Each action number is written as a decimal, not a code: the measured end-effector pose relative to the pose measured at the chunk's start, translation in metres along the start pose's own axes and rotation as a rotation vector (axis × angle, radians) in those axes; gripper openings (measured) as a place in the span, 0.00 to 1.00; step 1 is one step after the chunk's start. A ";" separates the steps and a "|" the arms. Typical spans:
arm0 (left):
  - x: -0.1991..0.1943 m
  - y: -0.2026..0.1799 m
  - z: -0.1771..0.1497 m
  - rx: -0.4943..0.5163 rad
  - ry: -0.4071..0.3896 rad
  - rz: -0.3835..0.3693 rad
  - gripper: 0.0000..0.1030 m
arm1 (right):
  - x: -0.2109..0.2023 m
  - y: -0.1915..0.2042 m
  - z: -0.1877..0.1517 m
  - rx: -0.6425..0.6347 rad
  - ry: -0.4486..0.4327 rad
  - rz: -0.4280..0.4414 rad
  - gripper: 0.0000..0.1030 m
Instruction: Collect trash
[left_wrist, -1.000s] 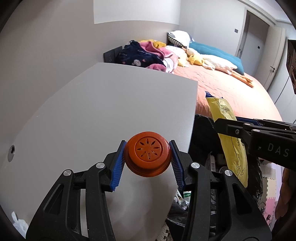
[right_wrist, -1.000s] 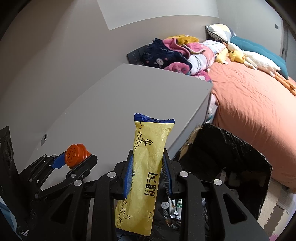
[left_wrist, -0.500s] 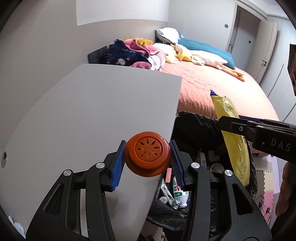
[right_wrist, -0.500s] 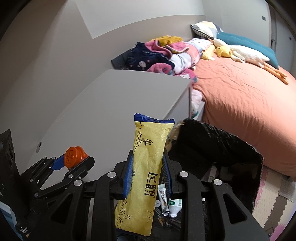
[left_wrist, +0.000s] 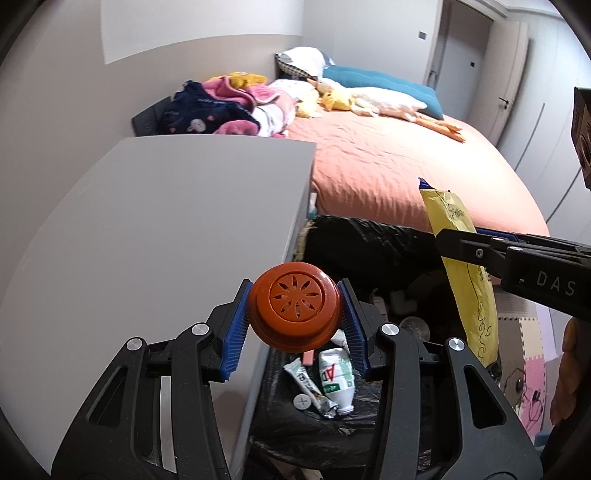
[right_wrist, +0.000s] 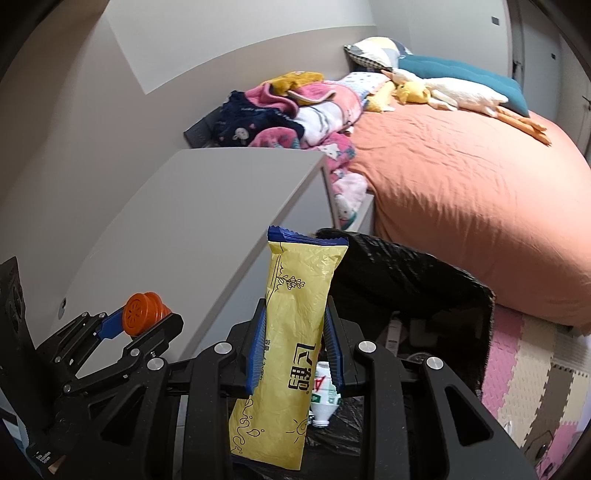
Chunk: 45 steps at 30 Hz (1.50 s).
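My left gripper (left_wrist: 294, 306) is shut on a round orange plastic cap (left_wrist: 294, 305) with a flower-shaped vent, held over the table's right edge next to the bin; it also shows in the right wrist view (right_wrist: 142, 314). My right gripper (right_wrist: 295, 336) is shut on a yellow snack wrapper (right_wrist: 295, 332) with a blue top seal, held upright above the bin; the wrapper also shows in the left wrist view (left_wrist: 461, 269). The black-lined trash bin (left_wrist: 369, 236) stands below both grippers, holding a small white bottle (left_wrist: 338, 380) and other wrappers.
A grey table top (left_wrist: 166, 229) lies left of the bin. An orange-covered bed (right_wrist: 461, 177) sits behind the bin, with piled clothes (right_wrist: 288, 107), pillows and a plush duck. Pink and cream foam floor mats (right_wrist: 524, 362) lie to the right.
Both grippers have moved right, off the table towards the bin, still holding the cap and the wrapper. The bin's contents have come into view below them.
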<state>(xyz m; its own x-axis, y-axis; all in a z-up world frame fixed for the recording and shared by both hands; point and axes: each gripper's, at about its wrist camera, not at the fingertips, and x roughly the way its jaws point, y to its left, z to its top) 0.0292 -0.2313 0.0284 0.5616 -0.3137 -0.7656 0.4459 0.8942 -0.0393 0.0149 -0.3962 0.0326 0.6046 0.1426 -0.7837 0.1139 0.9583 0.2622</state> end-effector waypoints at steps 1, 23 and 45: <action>0.001 -0.003 0.001 0.005 0.002 -0.004 0.44 | -0.001 -0.005 -0.001 0.008 -0.002 -0.004 0.29; 0.021 -0.053 0.004 0.112 0.023 -0.068 0.44 | -0.028 -0.061 -0.012 0.085 -0.058 -0.057 0.29; 0.015 -0.045 0.007 0.103 -0.033 -0.030 0.94 | -0.036 -0.065 -0.007 0.119 -0.100 -0.073 0.72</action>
<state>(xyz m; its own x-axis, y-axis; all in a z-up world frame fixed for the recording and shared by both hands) 0.0220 -0.2783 0.0232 0.5690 -0.3513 -0.7435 0.5308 0.8475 0.0057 -0.0200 -0.4617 0.0395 0.6658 0.0431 -0.7449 0.2492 0.9281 0.2765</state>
